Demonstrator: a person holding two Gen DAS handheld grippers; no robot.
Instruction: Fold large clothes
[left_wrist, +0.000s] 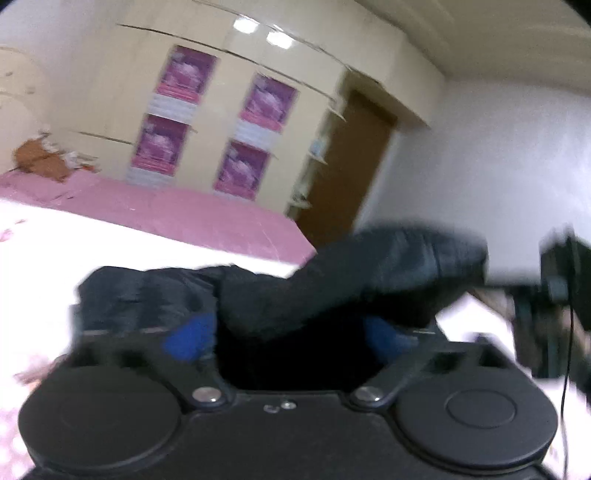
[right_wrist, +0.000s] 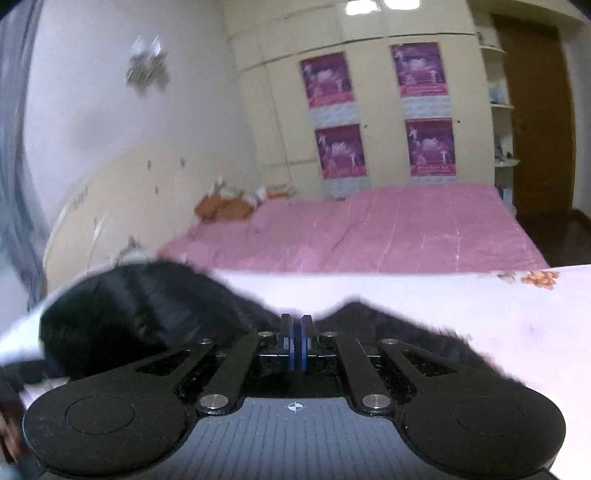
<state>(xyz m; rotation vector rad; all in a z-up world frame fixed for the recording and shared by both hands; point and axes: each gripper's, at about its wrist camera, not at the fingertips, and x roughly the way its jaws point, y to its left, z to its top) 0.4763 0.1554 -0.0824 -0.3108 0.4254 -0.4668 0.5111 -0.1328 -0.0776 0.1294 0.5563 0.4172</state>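
Note:
A black padded jacket (left_wrist: 314, 295) lies bunched on the white floral sheet (right_wrist: 461, 306) of a bed. My left gripper (left_wrist: 288, 338) is open wide, its blue pads (left_wrist: 188, 339) far apart on either side of the jacket's bulk and not pressing on it. One part of the jacket (left_wrist: 406, 254) is raised toward the right of the left wrist view. In the right wrist view my right gripper (right_wrist: 297, 332) is shut, its pads pinched together at the jacket (right_wrist: 129, 314), whose dark cloth spreads out to both sides under the fingers. The pinched edge itself is hidden.
A pink cover (right_wrist: 406, 229) spreads over the far part of the bed, with orange soft things (right_wrist: 225, 208) by the cream headboard (right_wrist: 122, 192). Behind stand a cream wardrobe with purple posters (right_wrist: 340, 151) and a brown door (right_wrist: 535, 110). Dark gear with a cable (left_wrist: 557, 295) sits at the right.

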